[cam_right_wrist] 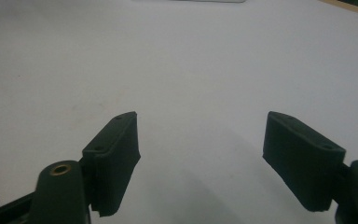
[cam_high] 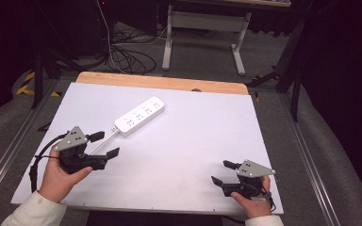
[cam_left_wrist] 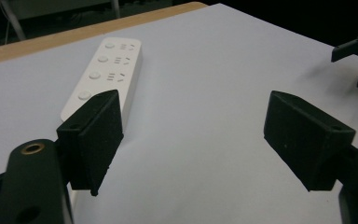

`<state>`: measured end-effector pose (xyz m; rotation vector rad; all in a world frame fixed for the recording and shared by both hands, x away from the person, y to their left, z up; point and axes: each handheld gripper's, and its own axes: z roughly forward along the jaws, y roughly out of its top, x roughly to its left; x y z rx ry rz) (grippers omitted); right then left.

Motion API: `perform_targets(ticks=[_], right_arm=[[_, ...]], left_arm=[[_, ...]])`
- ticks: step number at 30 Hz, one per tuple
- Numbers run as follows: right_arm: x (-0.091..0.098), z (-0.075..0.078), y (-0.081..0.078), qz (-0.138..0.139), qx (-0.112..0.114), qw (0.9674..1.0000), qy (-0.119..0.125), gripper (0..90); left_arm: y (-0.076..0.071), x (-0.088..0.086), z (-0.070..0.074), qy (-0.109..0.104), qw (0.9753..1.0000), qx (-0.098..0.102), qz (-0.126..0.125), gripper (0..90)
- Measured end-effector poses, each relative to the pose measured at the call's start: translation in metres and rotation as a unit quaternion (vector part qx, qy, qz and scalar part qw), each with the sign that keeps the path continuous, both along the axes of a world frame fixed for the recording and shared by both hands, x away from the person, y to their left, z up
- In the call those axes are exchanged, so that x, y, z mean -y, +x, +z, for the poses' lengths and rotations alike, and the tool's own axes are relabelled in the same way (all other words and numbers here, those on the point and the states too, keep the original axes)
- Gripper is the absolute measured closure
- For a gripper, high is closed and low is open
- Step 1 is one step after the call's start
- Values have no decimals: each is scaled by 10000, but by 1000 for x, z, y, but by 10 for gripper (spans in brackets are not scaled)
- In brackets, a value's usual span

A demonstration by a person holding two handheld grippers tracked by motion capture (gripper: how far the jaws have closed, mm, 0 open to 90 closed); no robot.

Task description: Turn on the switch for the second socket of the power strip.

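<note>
Surface [cam_high: 179,155]: white sheet over a wood top; wood edge shows along the far side.

Strip [cam_high: 139,116]: white power strip, lying flat on the far-left part of the surface, long axis angled from near-left to far-right. Four outlet groups w/ round buttons on top. Its white cord [cam_high: 104,139] leaves the near end and runs toward my left gripper.

Left gripper [cam_high: 105,144]: in my left hand [cam_high: 61,176], near-left of surface. Jaws released, spread wide, nothing between the pads but the cord, which passes through the gap; can't tell from the high view if it touches either jaw. In the left gripper view the strip [cam_left_wrist: 103,77] sits just beyond my left-side jaw, partly behind it.

Right gripper [cam_high: 223,172]: in my right hand [cam_high: 250,200], near-right of surface, well apart from the strip. Jaws released, wide gap, grasping nothing; bare surface [cam_right_wrist: 191,74] ahead.

Beyond the surface: grey floor, white desk legs [cam_high: 169,44], loose black cables [cam_high: 127,59].
</note>
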<state>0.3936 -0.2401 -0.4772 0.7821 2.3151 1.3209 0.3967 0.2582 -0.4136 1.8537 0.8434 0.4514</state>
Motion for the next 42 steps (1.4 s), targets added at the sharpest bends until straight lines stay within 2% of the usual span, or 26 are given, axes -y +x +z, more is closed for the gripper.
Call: perform_targets(ticks=[5,7,18,20,23,24,26,27,28,30,32,36,42], right_arm=[[0,0,0,-4,4,10000,-2,278],[0,0,0,1,10,10000,-6,280],[-1,0,-1,38,-2,10000,-18,290],[-1,0,-1,45,0,10000,-14,291],[-1,0,0,52,-8,10000,-14,291],[-1,0,0,56,-9,10000,-16,291],[0,0,-1,62,-7,10000,-15,291],[0,0,-1,64,-8,10000,-12,291],[0,0,-1,63,-11,10000,-13,291],[-1,-1,-1,72,-7,10000,-28,292],[-1,0,-1,71,-1,10000,-32,292],[-1,0,-1,66,-7,10000,-32,292],[-2,0,-1,66,-1,10000,-32,292]], left_arm=[[-9,-4,-17,-150,9997,-190,-31,201],[-13,-6,-23,-86,9998,-197,-51,195],[-22,-19,-56,-468,9985,-272,-128,194],[-23,-20,-61,-447,9987,-219,-101,194],[-26,-21,-68,-260,9995,-125,-117,193],[-27,-21,-70,-125,9999,-36,-78,195],[-28,-21,-71,102,9998,158,41,218],[-28,-21,-72,126,9998,160,58,224],[-27,-20,-73,109,9999,119,39,223],[-24,-18,-77,-12,9999,-100,-16,222],[-22,-17,-79,-216,9995,-238,-53,222],[-23,-16,-76,-238,9996,-122,-77,223],[-26,-16,-72,-119,9999,35,-118,223]])
